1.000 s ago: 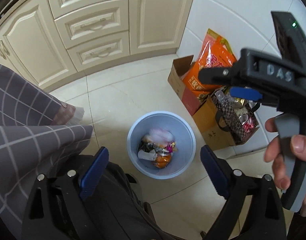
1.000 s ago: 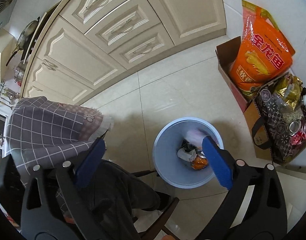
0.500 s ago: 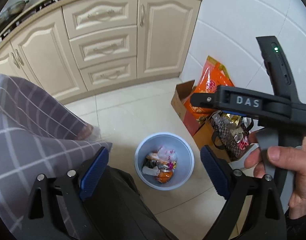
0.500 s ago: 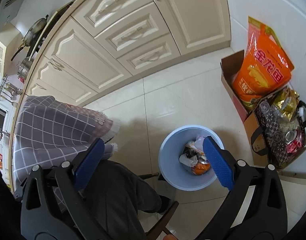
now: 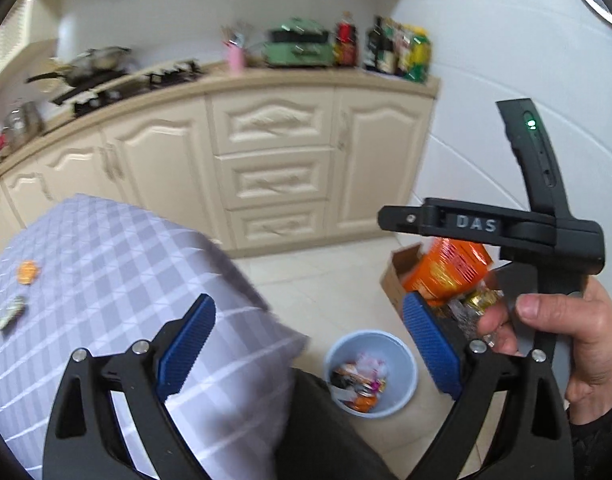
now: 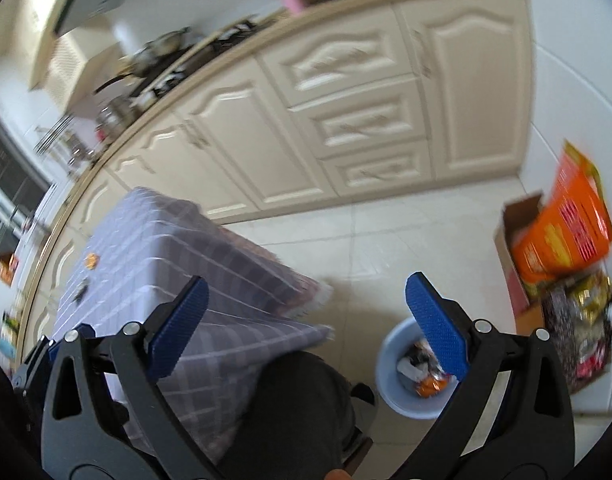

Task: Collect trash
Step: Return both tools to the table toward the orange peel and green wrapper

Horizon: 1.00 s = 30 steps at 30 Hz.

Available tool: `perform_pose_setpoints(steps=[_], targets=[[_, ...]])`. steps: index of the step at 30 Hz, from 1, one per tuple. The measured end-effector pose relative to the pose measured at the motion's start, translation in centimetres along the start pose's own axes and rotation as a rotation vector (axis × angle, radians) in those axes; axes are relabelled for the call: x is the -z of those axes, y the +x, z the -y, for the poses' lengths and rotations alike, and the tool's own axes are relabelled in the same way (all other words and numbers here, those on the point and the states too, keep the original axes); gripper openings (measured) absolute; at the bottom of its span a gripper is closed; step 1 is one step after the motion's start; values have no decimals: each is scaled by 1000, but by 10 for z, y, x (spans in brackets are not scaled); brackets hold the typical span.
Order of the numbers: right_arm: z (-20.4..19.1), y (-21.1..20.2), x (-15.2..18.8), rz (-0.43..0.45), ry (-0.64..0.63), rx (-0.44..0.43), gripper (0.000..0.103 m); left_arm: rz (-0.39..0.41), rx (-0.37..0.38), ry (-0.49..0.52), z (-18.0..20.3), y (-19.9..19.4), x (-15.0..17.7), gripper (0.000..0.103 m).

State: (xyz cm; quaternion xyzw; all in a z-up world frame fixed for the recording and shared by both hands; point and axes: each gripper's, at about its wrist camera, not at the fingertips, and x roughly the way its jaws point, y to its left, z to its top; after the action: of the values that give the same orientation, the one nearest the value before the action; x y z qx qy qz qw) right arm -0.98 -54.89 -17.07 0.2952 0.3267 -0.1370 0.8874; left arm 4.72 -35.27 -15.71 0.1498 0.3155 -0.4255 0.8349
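A pale blue bin stands on the tiled floor, holding several wrappers and an orange can. My left gripper is open and empty, high above the table corner and the bin. My right gripper is open and empty too. In the left wrist view a hand holds the right gripper's black handle on the right. On the checked tablecloth lie an orange scrap and a small dark wrapper, far left of both grippers.
Cream kitchen cabinets run along the back, with bottles and a green appliance on the counter. A cardboard box with an orange bag and a dark patterned bag stand against the white wall on the right. A dark trouser leg fills the foreground.
Both grippers have tilted upward and risen away from the bin. The table top with its scraps and the counter have come into view. Both stayed open.
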Motion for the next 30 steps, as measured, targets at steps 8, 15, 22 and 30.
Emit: perform_pose_setpoints(steps=[8,15,22,30], targets=[[-101,8,-15,14,-159,-104,97,75,-152,-91,-92,-48,-1,93],[-180,32,-15,-14,-274,-176,97,91,-276,-168,-179,-80,17,93],[-233,59,-7,-52,-339,-204,97,57,-354,-203,-250,-88,37,93],[-273,93,2,-103,-388,-212,97,-18,-354,-194,-308,-62,54,93]])
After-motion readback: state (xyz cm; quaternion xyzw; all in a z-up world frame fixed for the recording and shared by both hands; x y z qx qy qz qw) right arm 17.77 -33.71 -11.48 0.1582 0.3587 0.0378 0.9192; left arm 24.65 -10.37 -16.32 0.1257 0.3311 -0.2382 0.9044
